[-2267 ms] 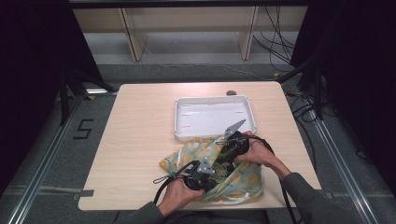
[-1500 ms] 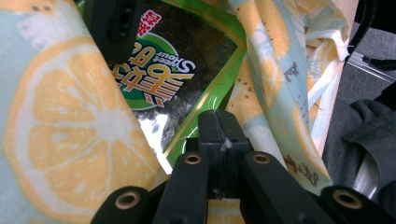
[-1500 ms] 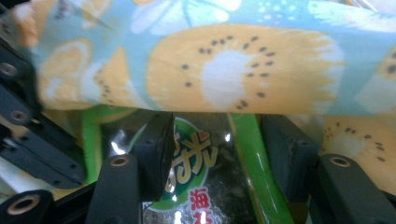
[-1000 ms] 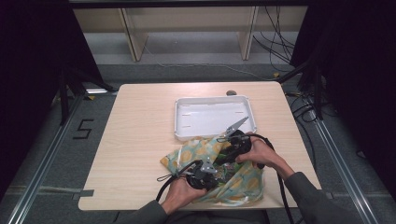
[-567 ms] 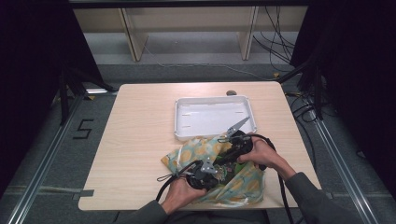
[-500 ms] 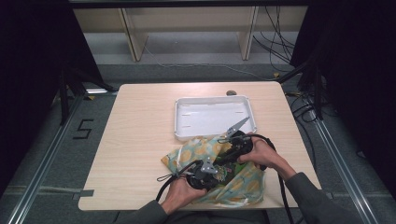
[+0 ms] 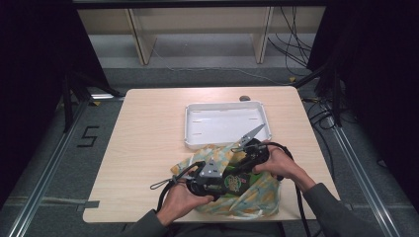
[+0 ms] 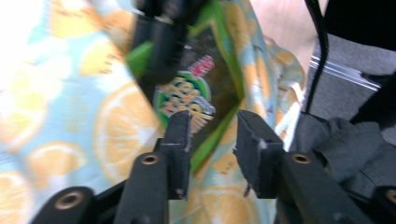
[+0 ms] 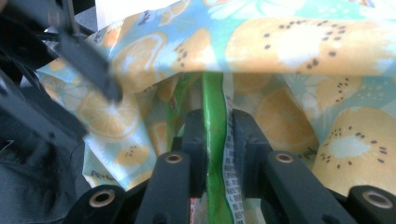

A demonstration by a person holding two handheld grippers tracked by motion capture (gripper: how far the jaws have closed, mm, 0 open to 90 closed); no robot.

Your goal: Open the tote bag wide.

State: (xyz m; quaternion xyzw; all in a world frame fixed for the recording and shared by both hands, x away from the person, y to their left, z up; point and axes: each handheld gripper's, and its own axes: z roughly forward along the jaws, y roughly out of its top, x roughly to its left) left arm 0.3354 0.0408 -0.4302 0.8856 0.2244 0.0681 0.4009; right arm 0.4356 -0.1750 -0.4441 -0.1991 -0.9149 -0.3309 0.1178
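A light-blue cloth bag (image 7: 258, 196) printed with orange and kiwi slices lies at the table's front edge, its mouth held open. Inside it is a green snack packet (image 7: 236, 182). In the right gripper view my right gripper (image 9: 219, 135) is shut on the green packet's (image 9: 215, 95) thin edge, under the bag's fabric (image 9: 303, 42); its jaws closed on it within the last second. My left gripper (image 8: 212, 137) has just been opening. Its jaws stand apart over the packet's label (image 8: 187, 95) and the bag (image 8: 116, 130), pressing on nothing. From above, the left gripper (image 7: 213, 177) and right gripper (image 7: 249, 153) meet over the bag.
An empty white tray (image 7: 192, 123) sits just behind the bag at mid-table. The wooden table (image 7: 148, 128) has open surface to the left and rear. Cables trail from both grippers; a person's sleeves come in at the bottom edge.
The left gripper has lifted a little off the bag, and its triangular top plate now shows more. The right hand and the bag have hardly moved.
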